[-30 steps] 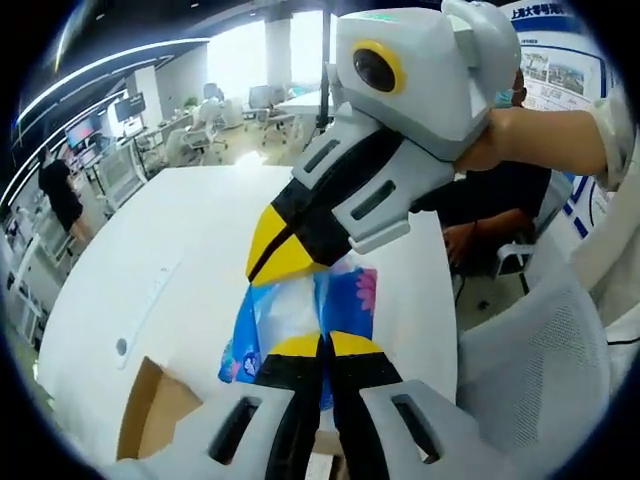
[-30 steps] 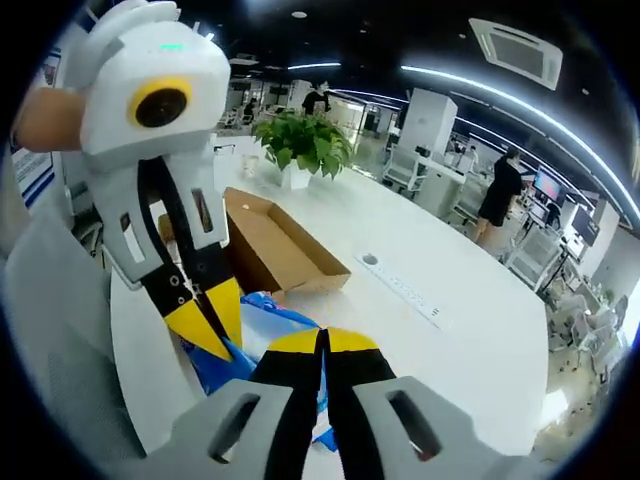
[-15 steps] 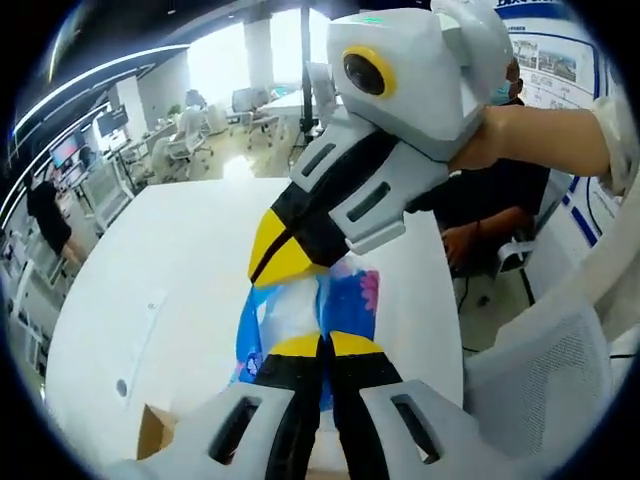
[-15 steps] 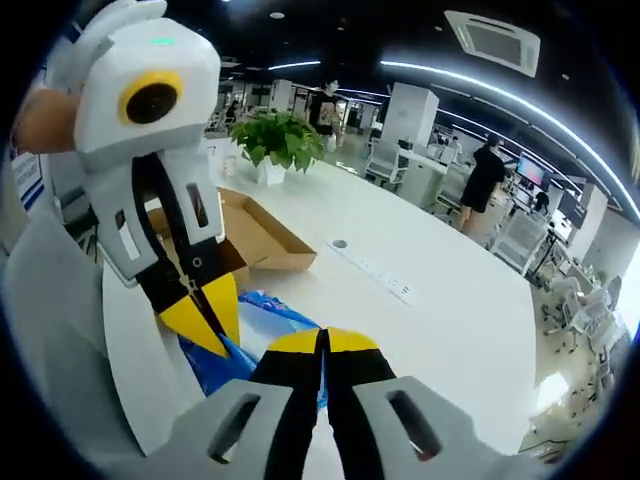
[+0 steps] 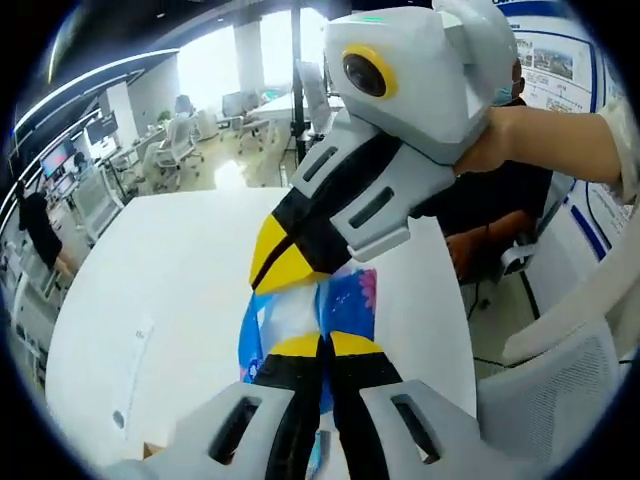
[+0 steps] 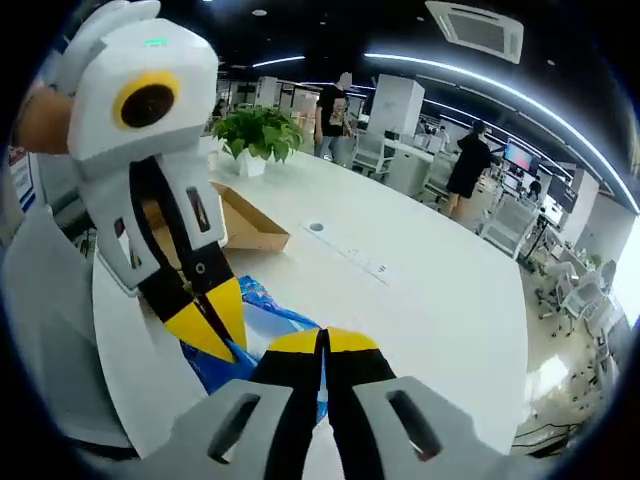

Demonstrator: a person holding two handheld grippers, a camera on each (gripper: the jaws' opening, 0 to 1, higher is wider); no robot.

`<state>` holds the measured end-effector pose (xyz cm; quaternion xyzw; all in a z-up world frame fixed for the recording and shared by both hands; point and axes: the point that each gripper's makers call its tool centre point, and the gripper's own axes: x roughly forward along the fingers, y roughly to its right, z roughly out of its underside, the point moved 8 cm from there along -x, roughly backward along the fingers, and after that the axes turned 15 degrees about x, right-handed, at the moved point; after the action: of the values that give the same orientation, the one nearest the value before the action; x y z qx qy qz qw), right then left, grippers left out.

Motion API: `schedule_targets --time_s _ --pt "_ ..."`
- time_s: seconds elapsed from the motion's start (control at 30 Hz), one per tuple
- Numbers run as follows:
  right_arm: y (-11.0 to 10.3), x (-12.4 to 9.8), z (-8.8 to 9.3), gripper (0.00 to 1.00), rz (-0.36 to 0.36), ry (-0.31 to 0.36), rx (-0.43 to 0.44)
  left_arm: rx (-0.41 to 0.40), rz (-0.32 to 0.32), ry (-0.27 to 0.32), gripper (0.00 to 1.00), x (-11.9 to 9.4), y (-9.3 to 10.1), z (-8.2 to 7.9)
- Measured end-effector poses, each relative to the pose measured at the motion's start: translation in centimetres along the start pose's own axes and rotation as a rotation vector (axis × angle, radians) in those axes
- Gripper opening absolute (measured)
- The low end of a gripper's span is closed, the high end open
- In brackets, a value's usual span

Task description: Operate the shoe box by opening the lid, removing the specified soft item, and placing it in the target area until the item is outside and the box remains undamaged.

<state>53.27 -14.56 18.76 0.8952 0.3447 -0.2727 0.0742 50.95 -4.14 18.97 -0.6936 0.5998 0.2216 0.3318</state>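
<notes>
Over the white surface (image 5: 180, 290): I had both grippers up in the air above it, so the soft item hung clear of the top, with bare room below for setting it down.
Shoe box (image 6: 245, 225): it lay open on the surface behind my left gripper in the right gripper view, near a potted plant (image 6: 252, 132), well apart from the item.
Soft item (image 5: 345, 300): the blue and white floral pack was outside the box, stretched between the two sets of jaws, its long axis running from one to the other.
Left gripper (image 5: 322, 345): my jaws were together, clamped on the near end of the pack.
Right gripper (image 6: 322, 340): jaws together on the opposite end; neither hand was nearer.
Next move, as I judged it: lower both together, keeping the pack level, then part the jaws.
</notes>
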Motion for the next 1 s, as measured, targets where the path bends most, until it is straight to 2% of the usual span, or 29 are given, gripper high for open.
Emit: schedule_targets --time_s 0.17,0.4,0.67,0.8,1.0 --pt "1.6 0.1 0.7 0.00 0.012 -0.009 0.020 0.004 0.009 0.013 0.00 1.7 -0.7 -0.5" --pt "3.5 0.7 1.9 0.00 0.020 -0.038 0.021 0.007 0.026 0.016 0.00 3.9 -1.5 -0.4" --pt "5.5 2.1 3.1 0.00 0.031 -0.081 0.024 -0.002 0.042 0.012 0.00 6.6 -2.8 0.2" --pt "6.2 2.9 3.8 0.00 0.028 -0.107 0.021 -0.016 0.053 0.007 0.00 8.7 -3.9 1.0" --pt "7.2 4.1 4.6 0.00 0.026 -0.147 0.005 -0.041 0.063 0.009 0.00 10.1 -4.2 1.5"
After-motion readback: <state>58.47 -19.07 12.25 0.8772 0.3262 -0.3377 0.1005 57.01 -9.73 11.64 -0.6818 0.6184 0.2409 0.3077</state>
